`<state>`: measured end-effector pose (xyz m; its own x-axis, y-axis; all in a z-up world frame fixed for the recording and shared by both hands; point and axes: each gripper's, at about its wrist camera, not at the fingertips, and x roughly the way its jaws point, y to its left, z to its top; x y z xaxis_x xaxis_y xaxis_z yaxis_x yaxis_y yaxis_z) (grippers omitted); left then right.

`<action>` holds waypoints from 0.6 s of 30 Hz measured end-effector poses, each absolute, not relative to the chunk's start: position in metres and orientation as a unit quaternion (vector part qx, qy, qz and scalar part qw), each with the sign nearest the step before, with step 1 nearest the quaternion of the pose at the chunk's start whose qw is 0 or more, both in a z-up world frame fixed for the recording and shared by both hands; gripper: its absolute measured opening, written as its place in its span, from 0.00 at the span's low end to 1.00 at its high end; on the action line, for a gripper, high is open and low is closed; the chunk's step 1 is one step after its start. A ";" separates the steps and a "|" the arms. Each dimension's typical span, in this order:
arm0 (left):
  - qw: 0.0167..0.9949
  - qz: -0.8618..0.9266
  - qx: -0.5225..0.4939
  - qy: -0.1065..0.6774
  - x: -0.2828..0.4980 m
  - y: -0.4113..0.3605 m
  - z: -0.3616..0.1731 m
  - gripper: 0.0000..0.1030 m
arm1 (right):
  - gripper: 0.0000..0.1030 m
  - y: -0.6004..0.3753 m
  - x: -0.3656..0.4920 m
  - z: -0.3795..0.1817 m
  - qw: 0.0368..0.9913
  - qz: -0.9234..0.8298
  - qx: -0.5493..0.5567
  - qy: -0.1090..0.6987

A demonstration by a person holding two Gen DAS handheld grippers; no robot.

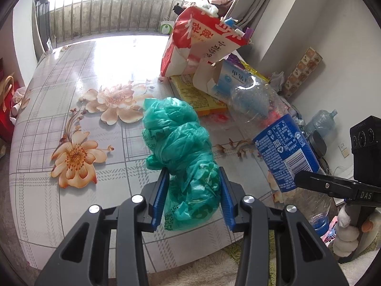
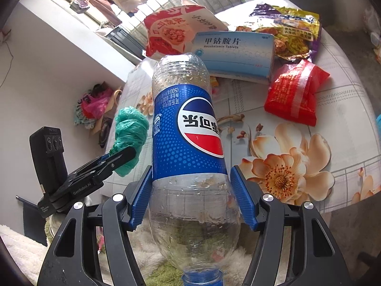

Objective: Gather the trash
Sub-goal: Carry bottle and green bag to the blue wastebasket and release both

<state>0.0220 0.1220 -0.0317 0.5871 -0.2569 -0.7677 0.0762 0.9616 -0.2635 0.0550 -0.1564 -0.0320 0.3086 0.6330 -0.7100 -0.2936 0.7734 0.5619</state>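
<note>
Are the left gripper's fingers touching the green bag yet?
Touching. In the left wrist view both blue fingers press into the sides of the green bag; the right wrist view shows the bag clamped in the left gripper.

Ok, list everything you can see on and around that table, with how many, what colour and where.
plastic bag: one, green, crumpled, between the left gripper's pads
bottle: one, clear with blue label, neck toward the camera, in the right gripper
tablet box: one, white and pale blue, behind the bottle
red-and-white bag: one, standing at the table's far side
red packet: one, on the table, right
yellow-purple wrapper: one, far right
table: one, floral cloth
left gripper: black, blue pads
right gripper: black, blue pads
</note>
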 end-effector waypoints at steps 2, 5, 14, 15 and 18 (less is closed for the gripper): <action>0.891 -0.107 -0.096 0.430 0.020 0.117 -0.018 0.38 | 0.59 -0.164 0.053 -0.024 0.793 0.303 0.180 0.497; 0.896 -0.140 -0.094 0.410 0.022 0.105 0.002 0.38 | 0.59 -0.181 0.048 -0.009 0.802 0.309 0.201 0.469; 0.877 -0.307 -0.061 0.365 0.072 0.010 0.057 0.38 | 0.59 -0.294 0.036 0.029 0.862 0.197 0.283 0.371; 0.868 -0.325 -0.057 0.372 0.082 -0.004 0.058 0.38 | 0.59 -0.311 0.033 0.030 0.868 0.174 0.293 0.362; 0.837 -0.378 -0.035 0.394 0.109 -0.060 0.062 0.38 | 0.59 -0.364 0.018 0.025 0.874 0.101 0.336 0.337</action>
